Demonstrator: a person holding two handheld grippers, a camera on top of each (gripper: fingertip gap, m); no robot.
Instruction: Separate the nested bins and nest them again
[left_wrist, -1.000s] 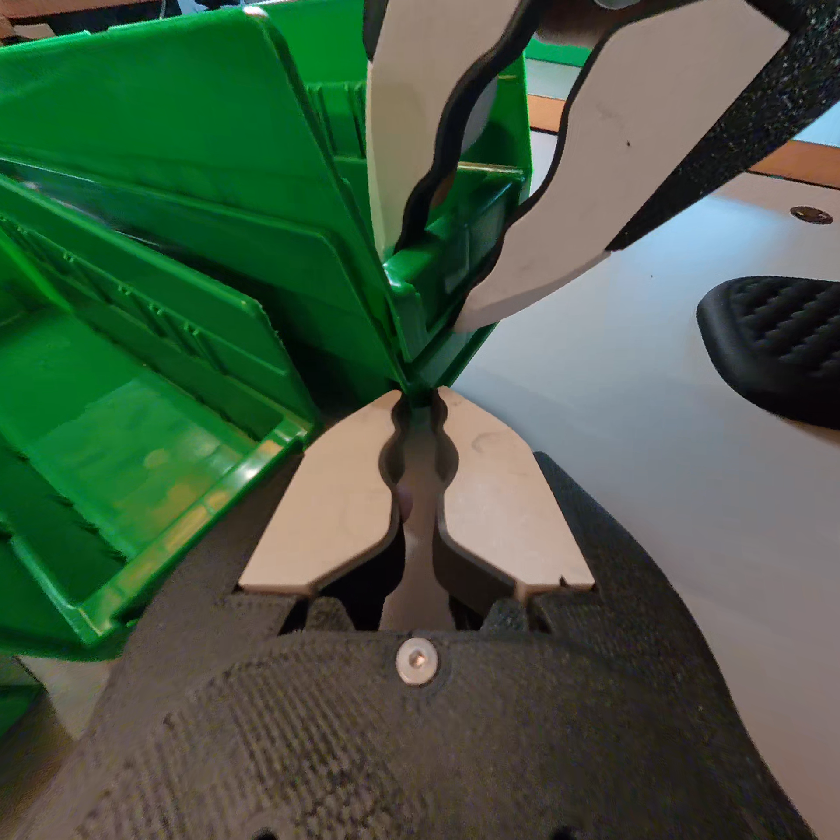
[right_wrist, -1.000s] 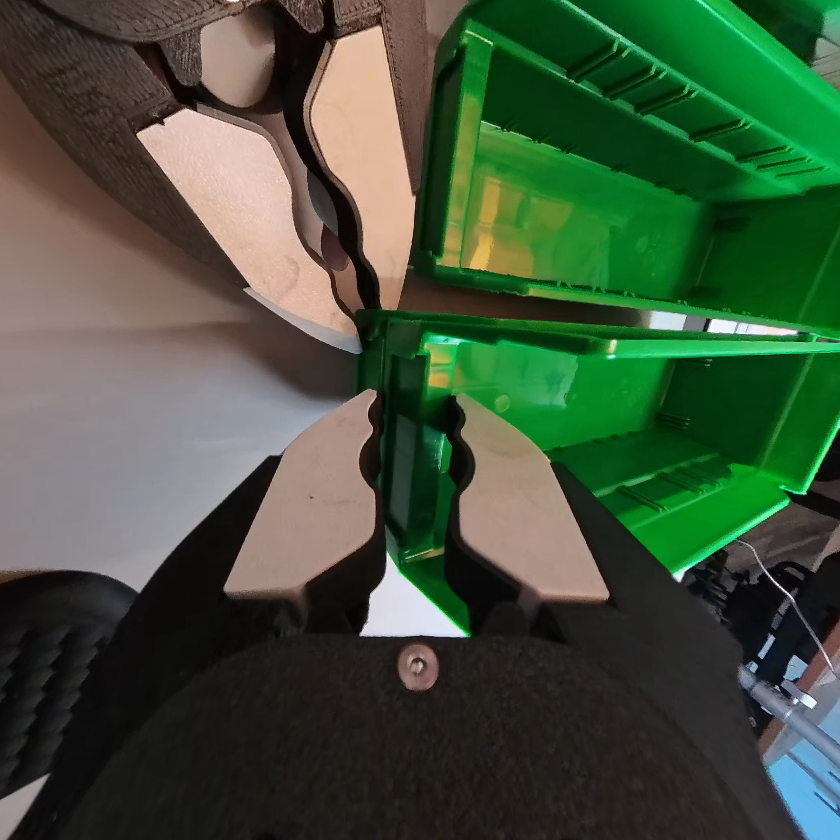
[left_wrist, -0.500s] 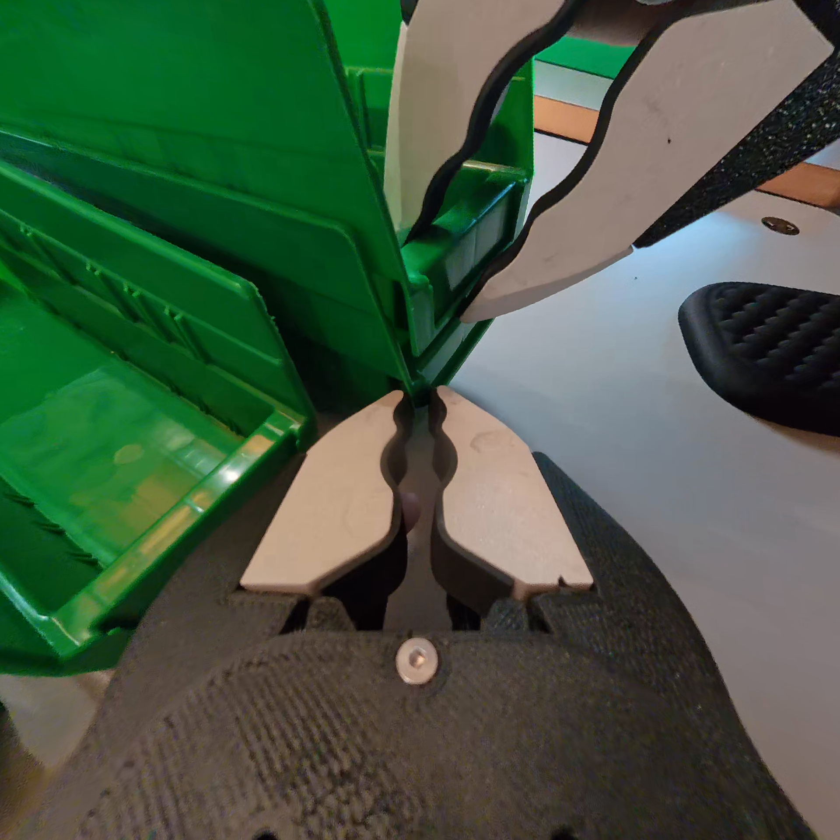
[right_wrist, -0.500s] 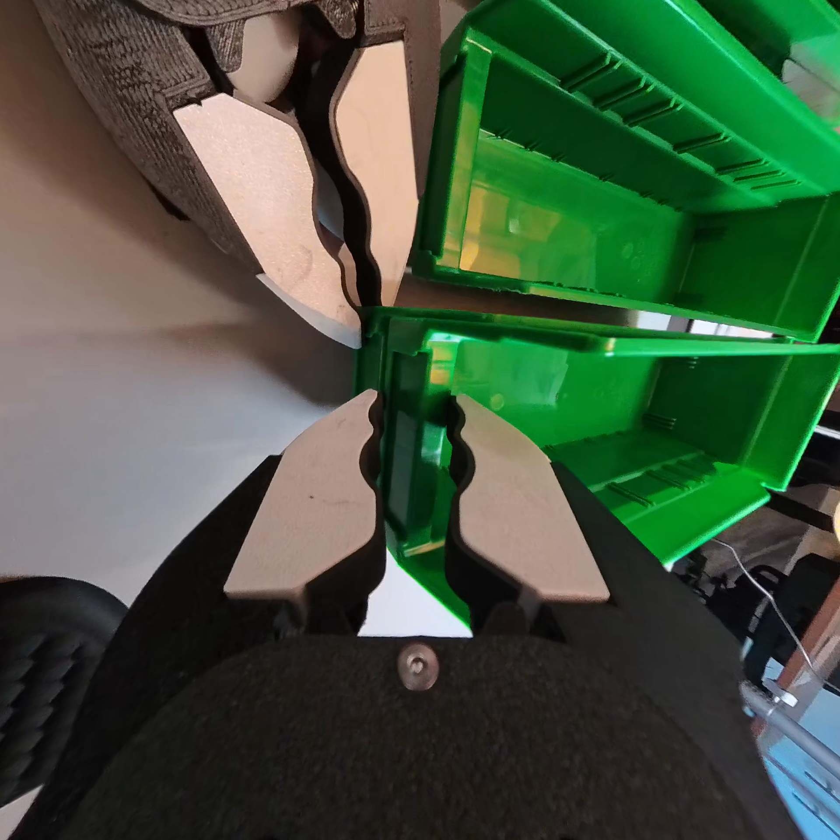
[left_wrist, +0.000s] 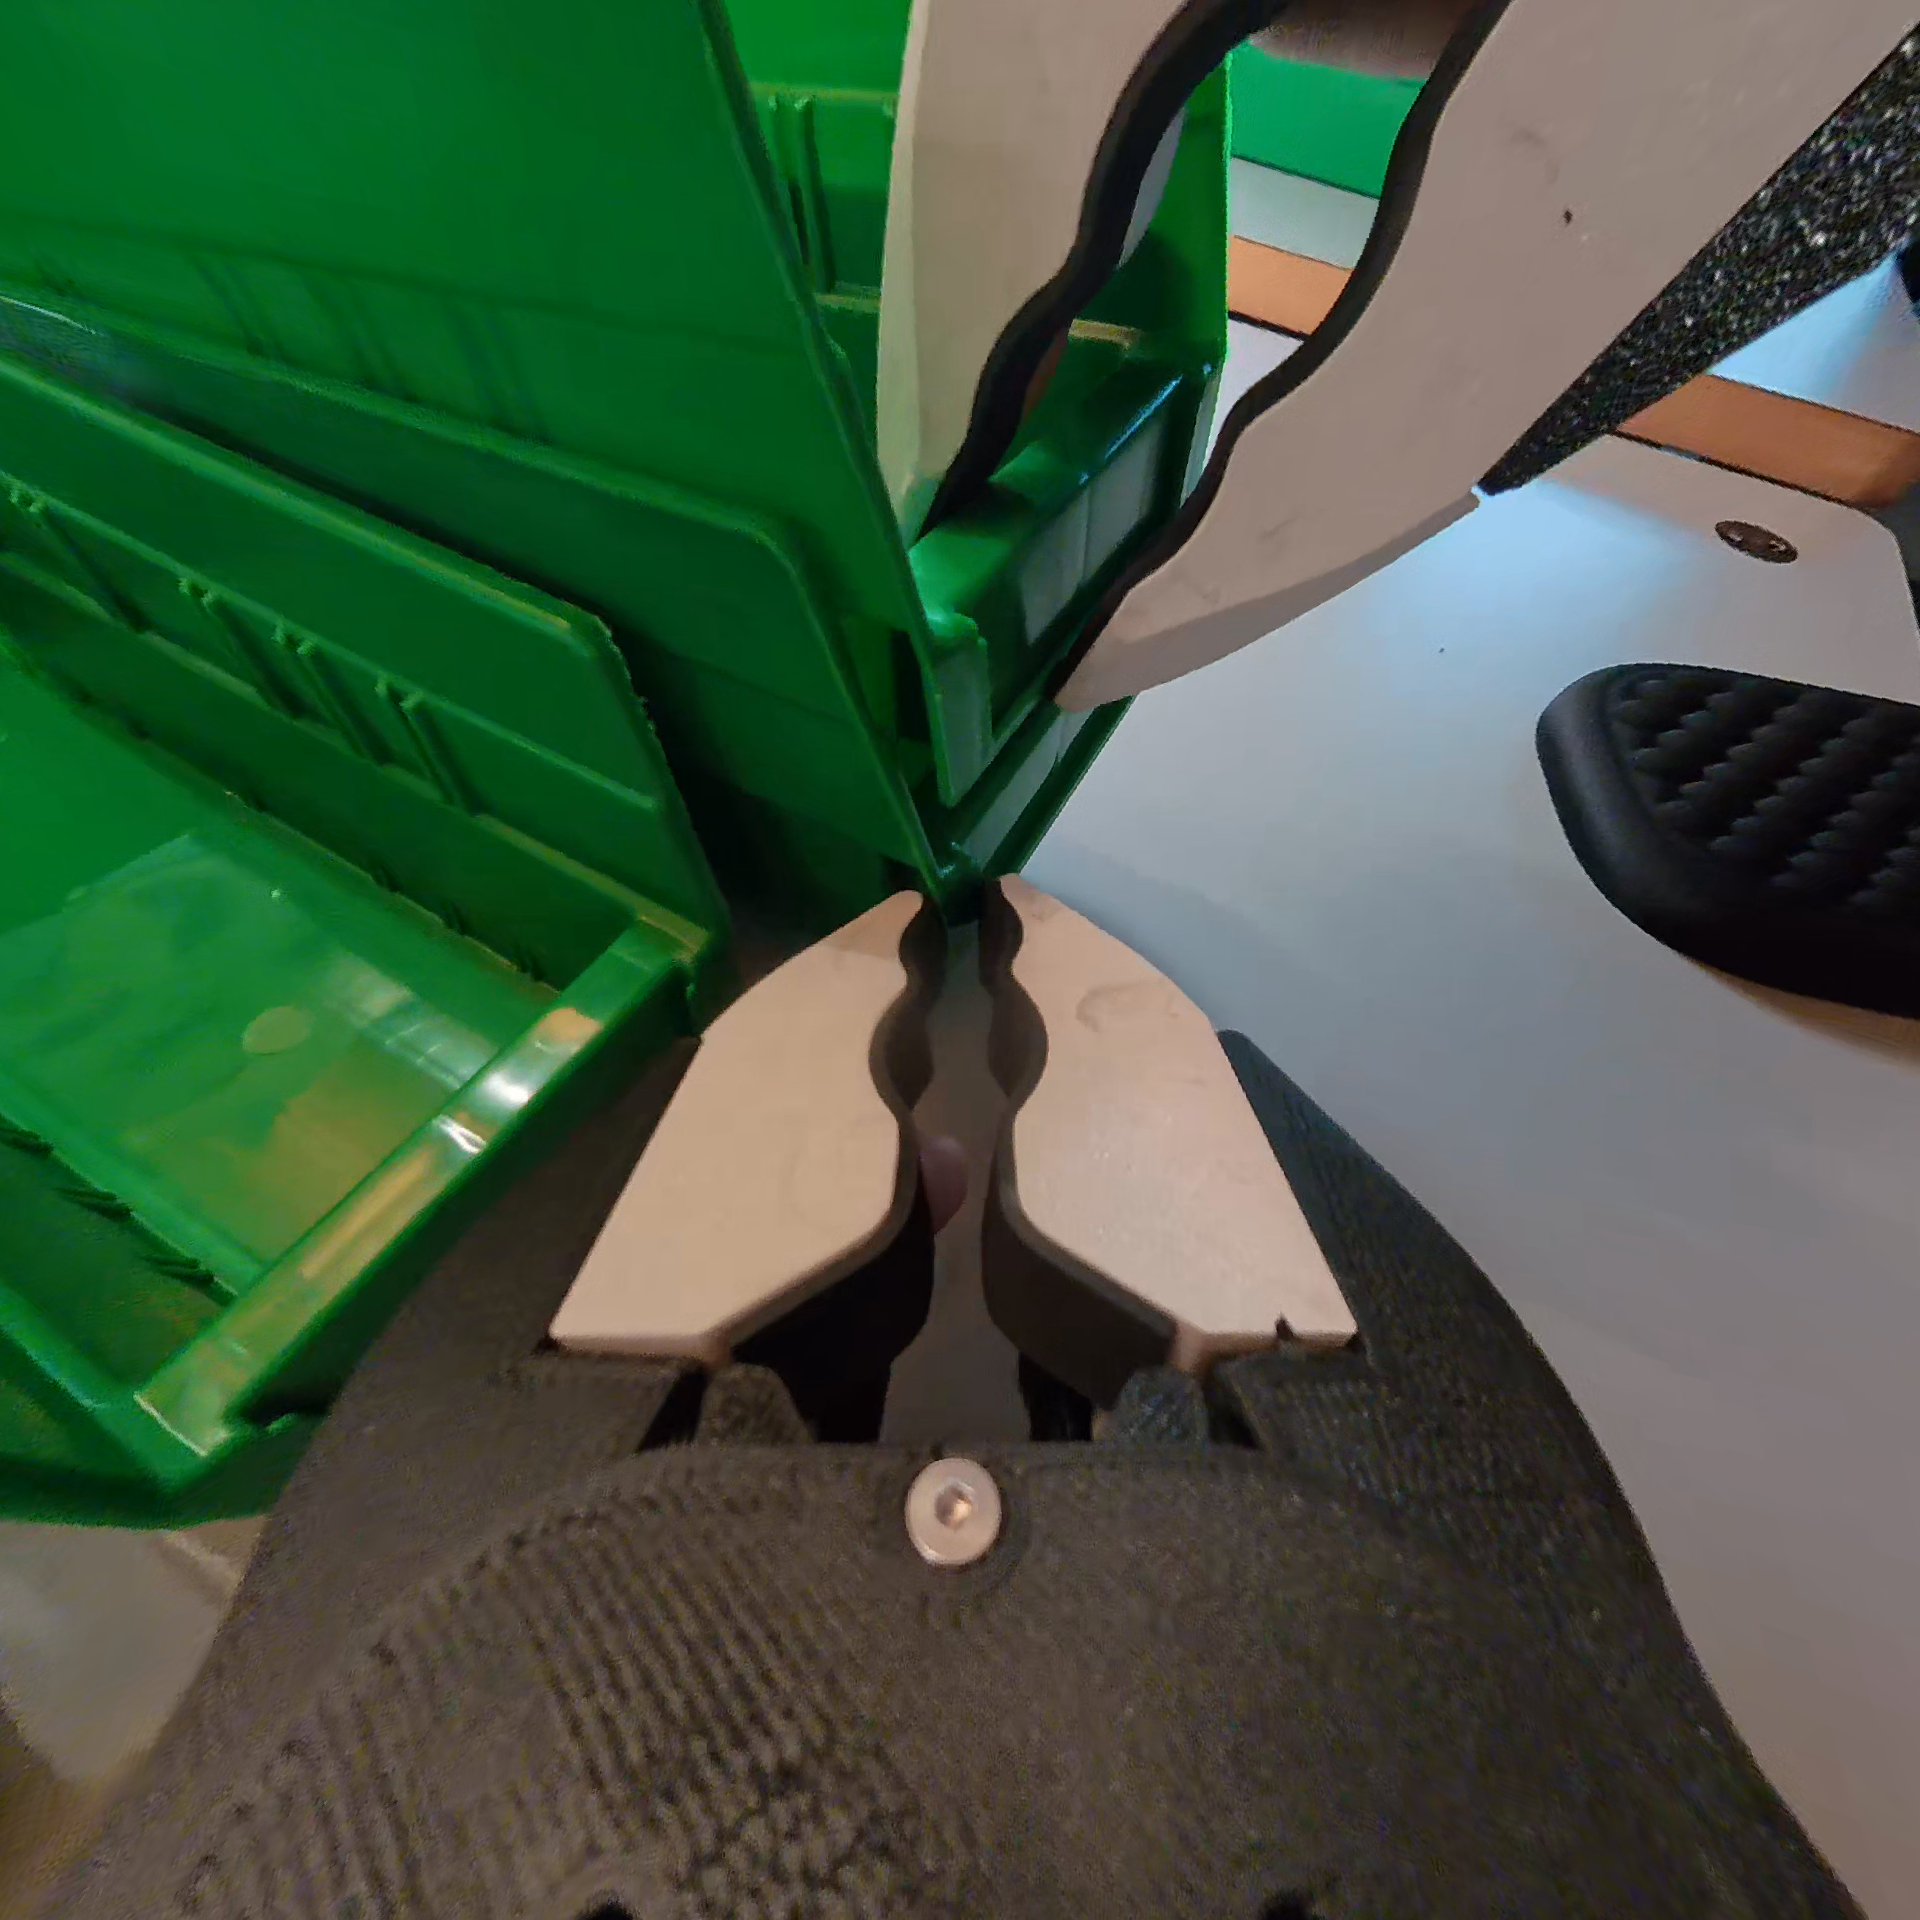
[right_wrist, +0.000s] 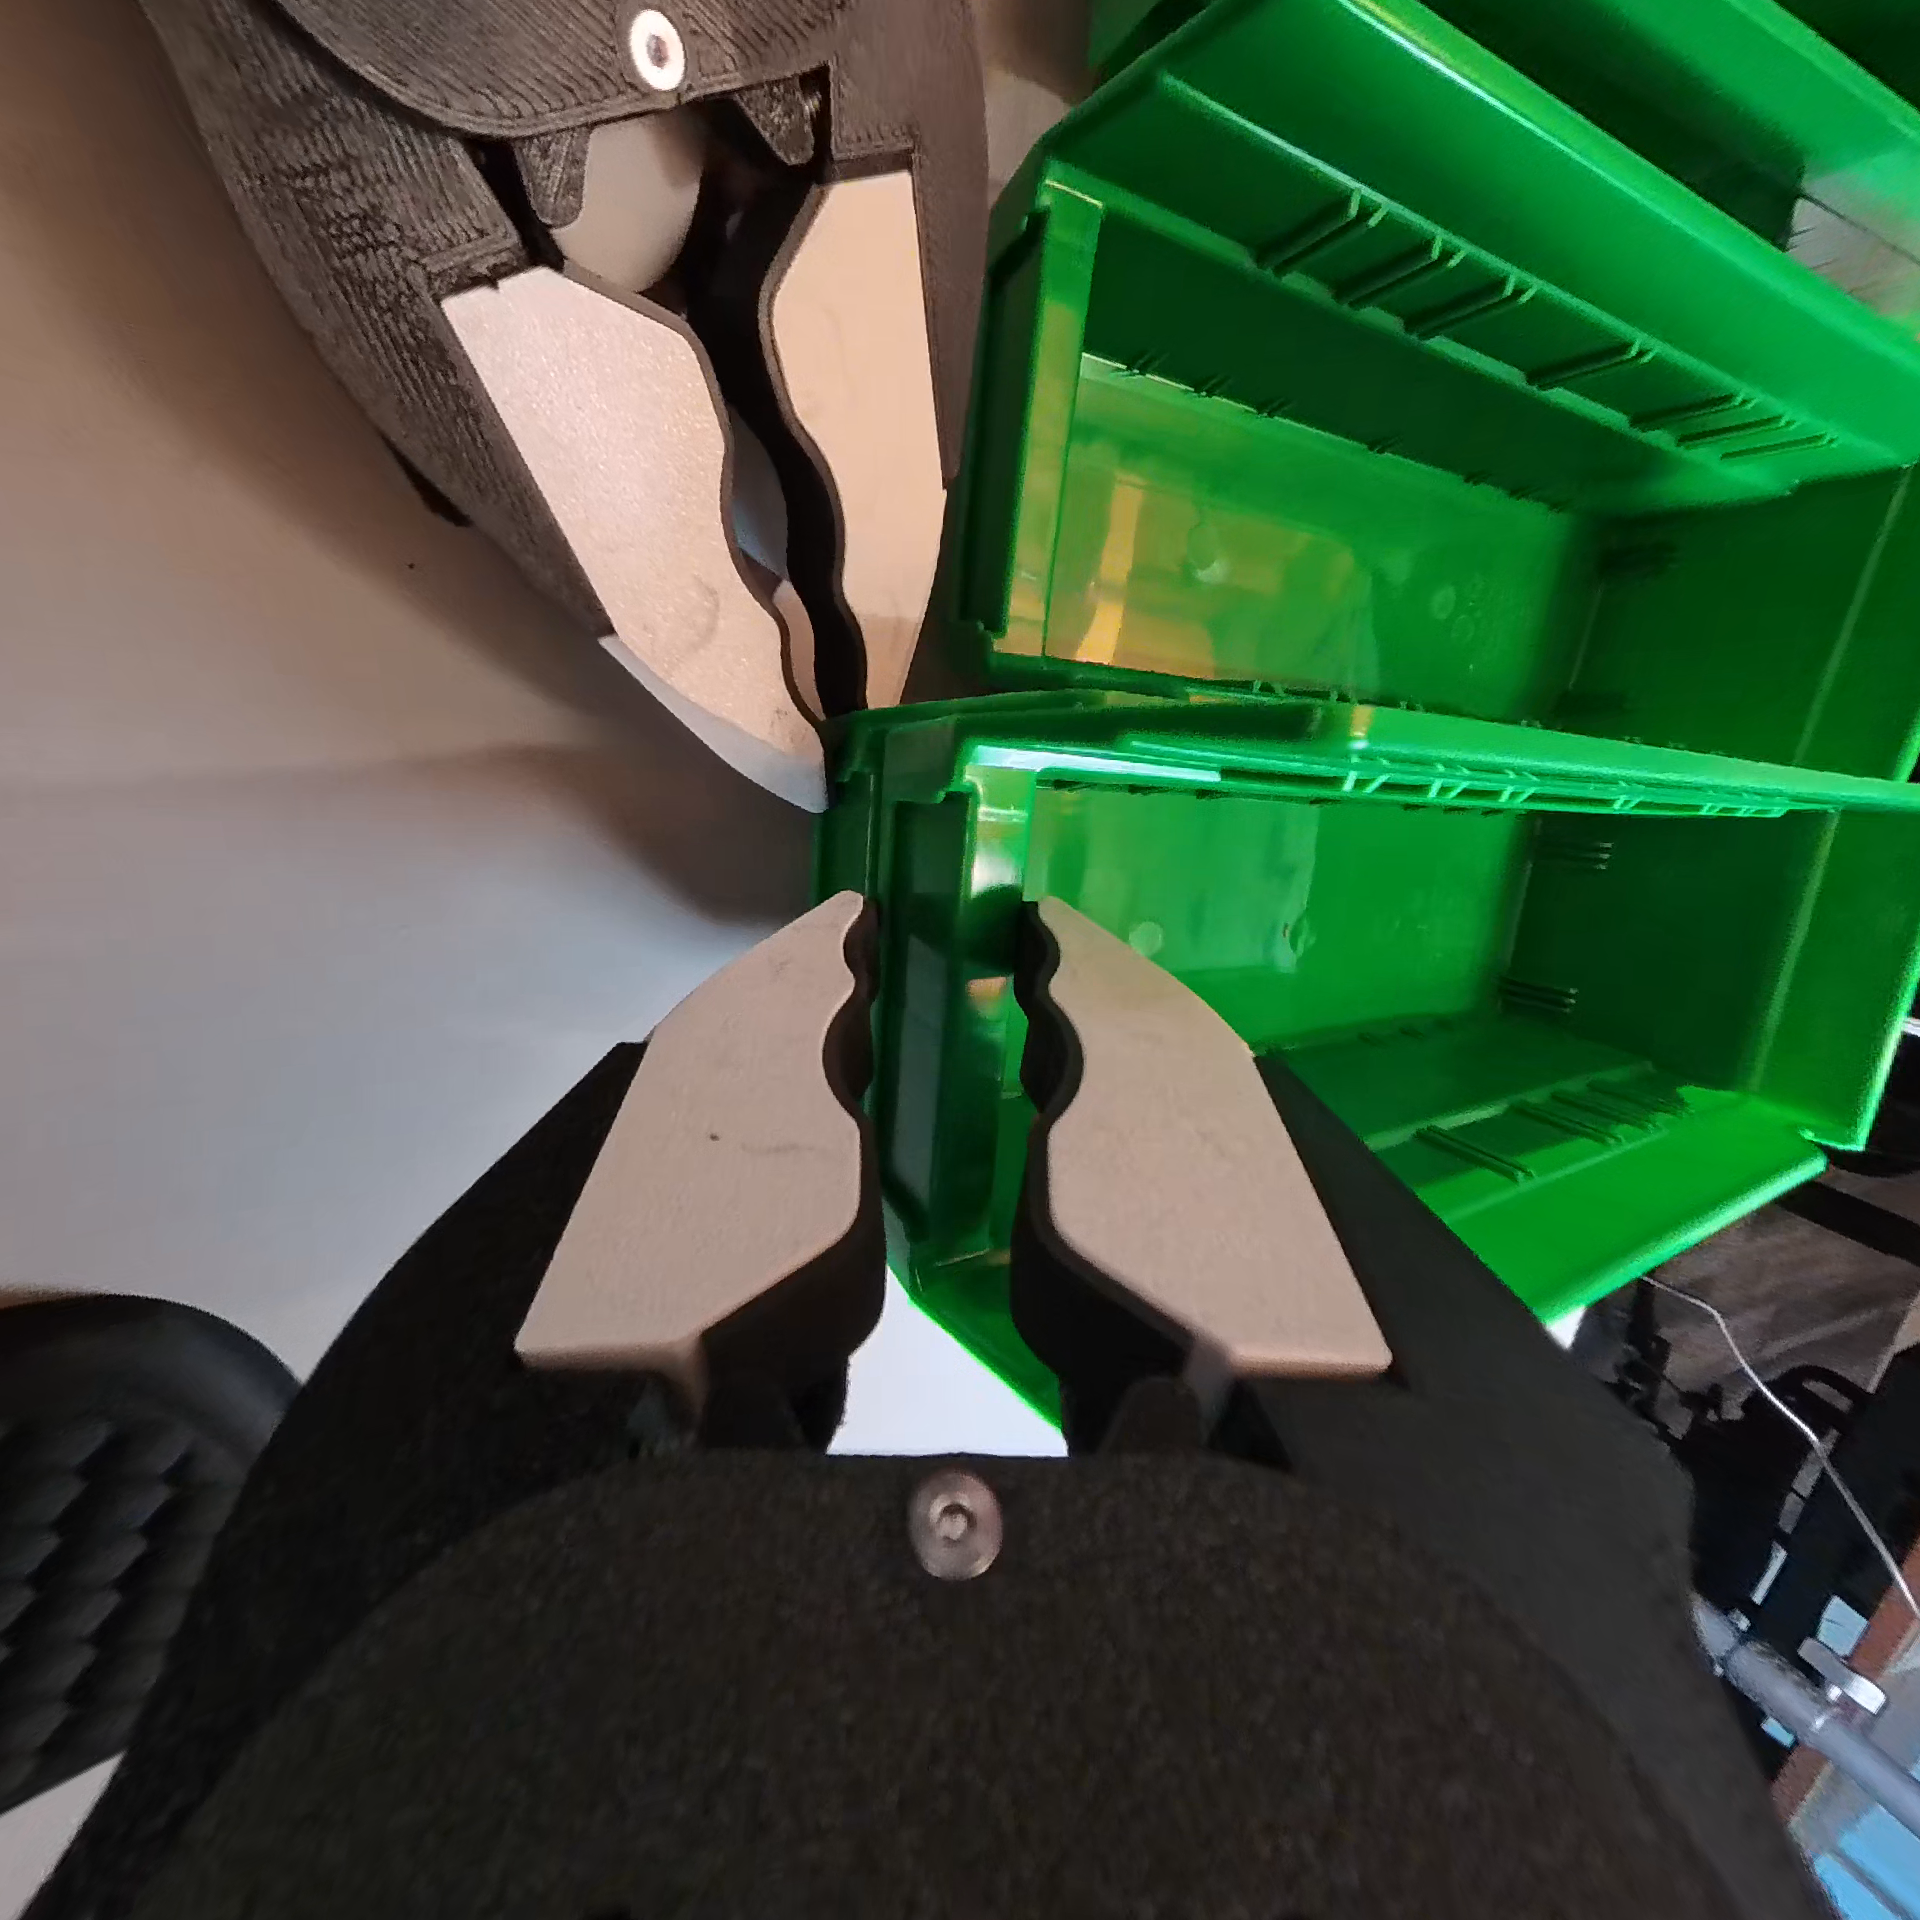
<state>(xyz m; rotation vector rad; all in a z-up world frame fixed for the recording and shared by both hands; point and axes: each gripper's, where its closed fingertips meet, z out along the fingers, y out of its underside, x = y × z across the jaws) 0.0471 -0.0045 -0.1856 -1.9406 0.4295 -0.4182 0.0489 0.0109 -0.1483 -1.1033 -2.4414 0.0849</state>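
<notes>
Green bins (right_wrist: 1455, 935) clamped at lower centre of right wrist view.
Right gripper (right_wrist: 945, 935) clenched on front wall; left gripper (left_wrist: 961, 914) pinched on bin corner edge, above pale worktop (left_wrist: 1403, 1039).

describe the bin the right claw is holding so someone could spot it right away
In the right wrist view, green fills the right side: an upper green bin over a lower green bin. It is the lower one, the only one with the right claw clamped across its front wall.

Both grippers (left_wrist: 961, 904) (right_wrist: 945, 914) clamped, tips adjacent
</notes>
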